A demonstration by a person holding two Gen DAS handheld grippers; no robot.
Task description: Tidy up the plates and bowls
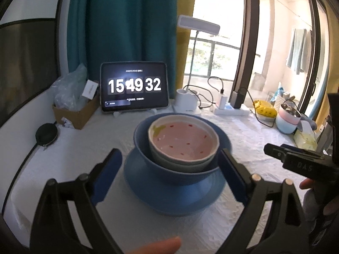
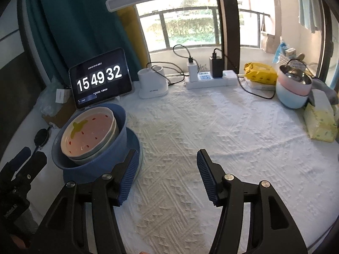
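Note:
A blue plate (image 1: 173,192) lies on the white tablecloth with a blue bowl (image 1: 148,158) standing on it. Nested inside is a white bowl (image 1: 182,141) with a pink, strawberry-patterned inside; a second pale rim shows beneath it. My left gripper (image 1: 169,151) is open, its blue pads standing on either side of the stack and clear of it. In the right wrist view the same blue plate (image 2: 84,176), blue bowl (image 2: 118,131) and strawberry bowl (image 2: 89,133) sit at the left. My right gripper (image 2: 167,154) is open over bare cloth to the right of them, holding nothing.
At the back stand a tablet clock (image 2: 100,78), a white lamp base (image 2: 152,84) and a power strip (image 2: 211,80) with cables. Stacked pastel bowls (image 2: 293,91), a yellow packet (image 2: 260,73) and a tissue pack (image 2: 320,122) are at the right. A cardboard box (image 1: 74,114) is at the left.

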